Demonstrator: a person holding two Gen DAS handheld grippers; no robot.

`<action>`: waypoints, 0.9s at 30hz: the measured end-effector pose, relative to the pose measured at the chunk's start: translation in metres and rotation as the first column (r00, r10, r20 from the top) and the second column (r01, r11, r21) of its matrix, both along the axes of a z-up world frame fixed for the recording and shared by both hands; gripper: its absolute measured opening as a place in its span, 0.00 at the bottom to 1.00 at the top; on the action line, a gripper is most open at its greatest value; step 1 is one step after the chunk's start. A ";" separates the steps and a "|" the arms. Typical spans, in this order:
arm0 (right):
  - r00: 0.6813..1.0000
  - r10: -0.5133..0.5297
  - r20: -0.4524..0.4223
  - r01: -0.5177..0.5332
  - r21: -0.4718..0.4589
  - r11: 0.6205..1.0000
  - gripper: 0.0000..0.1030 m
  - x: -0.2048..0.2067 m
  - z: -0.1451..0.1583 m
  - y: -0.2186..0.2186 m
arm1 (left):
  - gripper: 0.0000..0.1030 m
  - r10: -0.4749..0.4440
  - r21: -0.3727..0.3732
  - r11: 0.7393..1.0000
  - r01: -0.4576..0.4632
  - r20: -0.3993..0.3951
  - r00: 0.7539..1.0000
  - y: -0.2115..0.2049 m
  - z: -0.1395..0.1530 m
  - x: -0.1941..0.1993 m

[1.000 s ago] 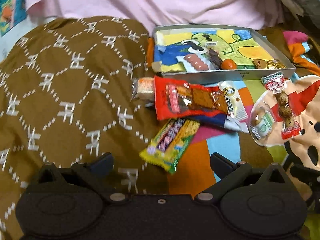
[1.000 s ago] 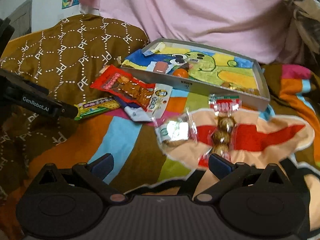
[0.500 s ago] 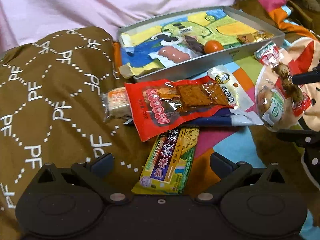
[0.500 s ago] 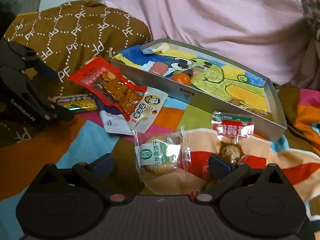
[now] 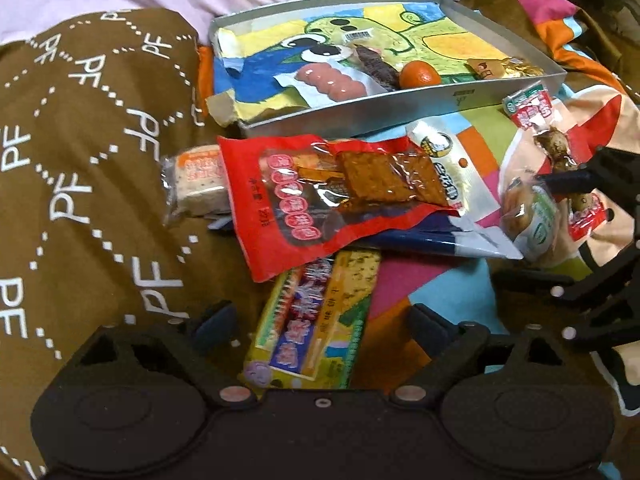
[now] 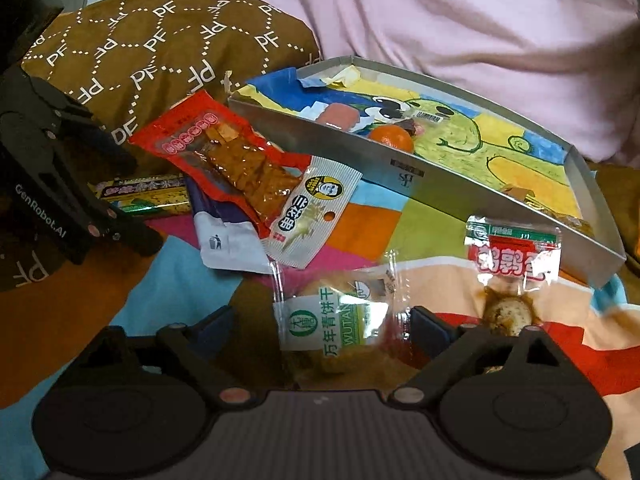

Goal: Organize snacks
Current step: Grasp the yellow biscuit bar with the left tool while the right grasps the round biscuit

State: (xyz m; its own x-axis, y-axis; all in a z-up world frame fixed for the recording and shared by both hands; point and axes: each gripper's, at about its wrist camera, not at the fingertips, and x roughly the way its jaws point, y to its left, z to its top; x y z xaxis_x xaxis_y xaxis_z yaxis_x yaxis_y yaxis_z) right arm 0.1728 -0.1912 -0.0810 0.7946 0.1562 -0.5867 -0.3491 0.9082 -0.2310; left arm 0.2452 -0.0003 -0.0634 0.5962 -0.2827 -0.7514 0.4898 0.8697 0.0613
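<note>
A shallow grey box with a cartoon lining holds a pink sausage pack, an orange and a gold-wrapped snack. On the bedspread lie a red tofu pack, a white packet, a wrapped cracker and a yellow biscuit bar. My left gripper is open with its fingers on either side of the yellow bar. My right gripper is open around a clear green-labelled cake pack. A red-labelled egg pack lies beside it.
A brown patterned pillow lies to the left, and pink fabric rises behind the box. The left gripper's body shows at the left edge of the right wrist view. The right gripper's fingers show at the right of the left wrist view.
Both grippers have moved forward and down. The yellow bar now lies between my left fingers, and the cake pack now lies between my right fingers.
</note>
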 end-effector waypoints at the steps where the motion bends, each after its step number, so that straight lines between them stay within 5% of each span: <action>1: 1.000 0.002 -0.005 -0.002 0.005 1.000 0.85 0.000 0.000 0.000 | 0.83 -0.008 -0.004 1.000 0.008 -0.008 1.000 -0.001 0.000 0.000; 7: 0.999 0.023 -0.040 -0.023 0.017 1.000 0.72 -0.004 0.001 0.007 | 0.71 -0.010 -0.018 1.000 0.009 -0.048 0.999 -0.006 -0.002 -0.004; 13: 0.996 0.051 -0.077 -0.049 0.029 0.998 0.72 -0.012 0.002 0.015 | 0.60 0.044 -0.044 0.998 -0.047 -0.069 0.997 -0.002 0.003 -0.005; 27: 0.980 0.176 -0.096 -0.178 -0.016 0.984 0.86 -0.016 0.003 0.019 | 0.61 0.109 0.060 0.993 -0.105 -0.071 0.992 -0.012 0.000 -0.021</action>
